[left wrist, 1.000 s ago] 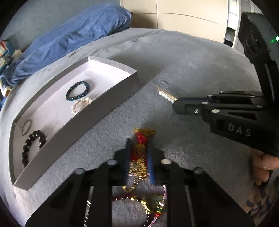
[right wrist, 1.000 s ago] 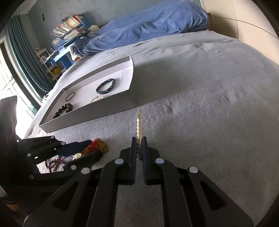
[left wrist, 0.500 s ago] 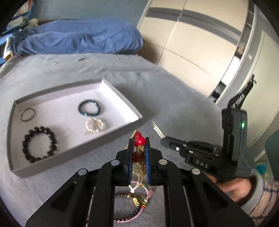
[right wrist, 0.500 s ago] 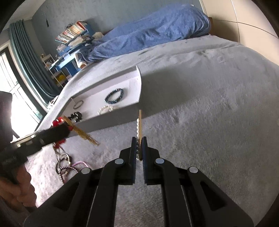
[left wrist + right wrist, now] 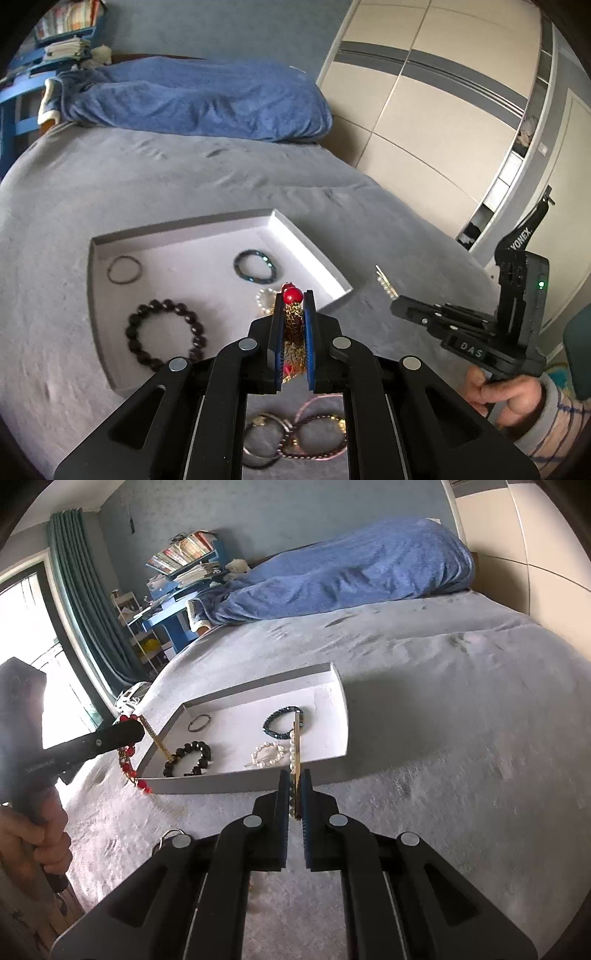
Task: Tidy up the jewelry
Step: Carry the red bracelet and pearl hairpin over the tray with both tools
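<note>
My left gripper (image 5: pixel 293 300) is shut on a gold chain with red beads (image 5: pixel 291 328), held in the air near the front of the white tray (image 5: pixel 314 254); its jaws are still closing on it. From the right wrist view the chain (image 5: pixel 127 760) dangles below the left gripper (image 5: pixel 139 731). My right gripper (image 5: pixel 295 775) is shut on a gold pearl hair clip (image 5: pixel 294 746), raised before the tray (image 5: pixel 343 720). In the tray lie a black bead bracelet (image 5: pixel 162 336), a thin ring (image 5: pixel 124 270), a dark teal bracelet (image 5: pixel 255 266) and a pearl bracelet (image 5: pixel 264 299).
Several loose bracelets (image 5: pixel 295 432) lie on the grey bed cover under my left gripper. A blue blanket (image 5: pixel 192 99) is bunched at the far end of the bed. Wardrobe doors (image 5: pixel 424 110) stand on the right. A window and cluttered shelves (image 5: pixel 177 565) stand on the left.
My left gripper has lifted the red-beaded chain off the bed, rolled, and risen toward the tray. My right gripper has raised the pearl clip off the cover.
</note>
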Action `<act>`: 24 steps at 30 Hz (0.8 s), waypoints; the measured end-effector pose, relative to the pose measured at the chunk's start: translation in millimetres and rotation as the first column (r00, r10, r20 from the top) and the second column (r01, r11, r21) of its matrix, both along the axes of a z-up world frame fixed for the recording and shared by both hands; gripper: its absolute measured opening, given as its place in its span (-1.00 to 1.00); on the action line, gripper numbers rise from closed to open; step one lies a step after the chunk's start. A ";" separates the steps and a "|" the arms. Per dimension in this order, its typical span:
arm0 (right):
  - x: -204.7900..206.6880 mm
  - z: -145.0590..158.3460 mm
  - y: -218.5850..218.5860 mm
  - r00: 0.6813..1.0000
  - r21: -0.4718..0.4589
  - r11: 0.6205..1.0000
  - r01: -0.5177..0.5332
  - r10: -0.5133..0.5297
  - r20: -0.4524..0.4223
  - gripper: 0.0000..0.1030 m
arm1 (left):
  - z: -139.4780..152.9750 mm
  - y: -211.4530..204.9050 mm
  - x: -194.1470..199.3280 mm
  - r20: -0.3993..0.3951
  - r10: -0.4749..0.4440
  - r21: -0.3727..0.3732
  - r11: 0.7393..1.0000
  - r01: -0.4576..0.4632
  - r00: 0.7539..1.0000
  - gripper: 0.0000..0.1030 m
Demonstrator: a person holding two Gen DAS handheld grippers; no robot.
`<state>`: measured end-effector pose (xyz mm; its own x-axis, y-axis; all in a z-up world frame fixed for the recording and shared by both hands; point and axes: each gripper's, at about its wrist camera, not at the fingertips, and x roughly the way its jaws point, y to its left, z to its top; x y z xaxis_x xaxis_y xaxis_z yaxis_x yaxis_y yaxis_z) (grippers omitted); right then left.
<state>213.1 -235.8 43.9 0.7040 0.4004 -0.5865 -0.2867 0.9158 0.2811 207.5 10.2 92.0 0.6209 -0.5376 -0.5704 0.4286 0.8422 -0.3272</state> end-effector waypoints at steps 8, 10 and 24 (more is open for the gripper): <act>19.6 23.1 20.8 0.998 -0.052 0.998 -0.046 0.048 0.042 -0.89 | 14.9 12.4 20.5 0.025 0.019 -0.034 0.999 -0.019 1.000 -0.81; 27.1 27.0 27.9 0.997 -0.062 0.996 -0.062 0.065 0.048 -0.89 | 19.4 12.5 24.8 0.038 0.025 -0.032 0.999 -0.024 0.999 -0.81; 72.4 17.1 49.7 0.995 -0.106 0.989 -0.101 0.103 0.013 -0.89 | 22.4 -1.5 61.8 0.090 0.065 -0.064 0.996 -0.059 0.994 -0.81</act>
